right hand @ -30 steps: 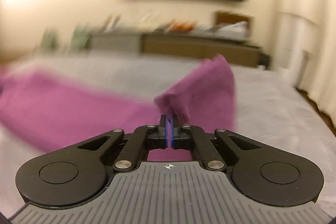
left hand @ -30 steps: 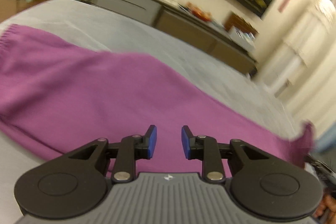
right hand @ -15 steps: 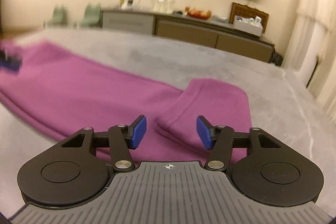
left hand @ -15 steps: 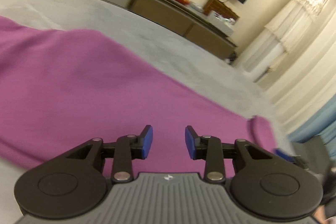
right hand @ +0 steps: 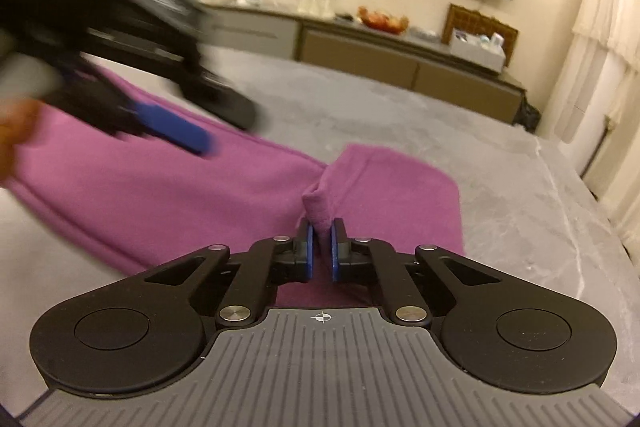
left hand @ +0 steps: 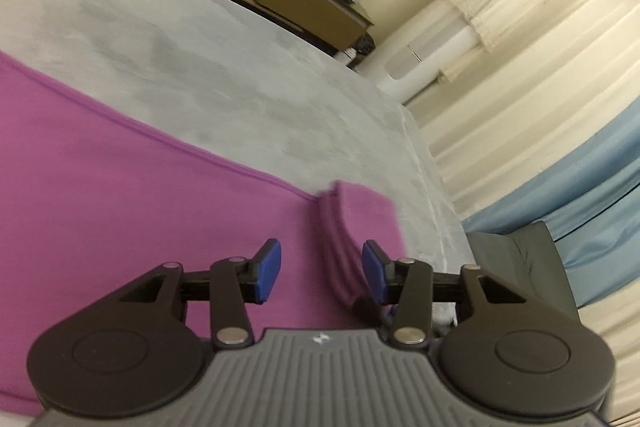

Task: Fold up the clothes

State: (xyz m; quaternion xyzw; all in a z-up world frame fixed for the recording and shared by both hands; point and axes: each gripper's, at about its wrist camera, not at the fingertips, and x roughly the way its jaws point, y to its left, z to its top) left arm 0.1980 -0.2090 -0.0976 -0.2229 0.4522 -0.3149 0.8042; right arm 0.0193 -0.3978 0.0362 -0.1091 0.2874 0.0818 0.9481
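A purple garment (left hand: 120,195) lies stretched out on the grey bed (left hand: 224,59), with its right end folded back over itself (left hand: 360,211). My left gripper (left hand: 322,275) is open just above the garment beside that fold. In the right wrist view my right gripper (right hand: 320,247) is shut on a pinched ridge of the purple garment (right hand: 316,203) at the folded end (right hand: 400,187). The left gripper (right hand: 172,127) shows blurred at the upper left of that view, above the cloth.
A long low sideboard (right hand: 400,59) with bottles, fruit and boxes stands along the far wall. White curtains (left hand: 520,39) and blue curtains (left hand: 592,203) hang to the right. A dark chair (left hand: 516,263) stands off the bed's right edge (left hand: 424,171).
My right gripper, open half a second ago, has closed on a ridge of the folded end. My left gripper has swung right toward the fold and opened wider.
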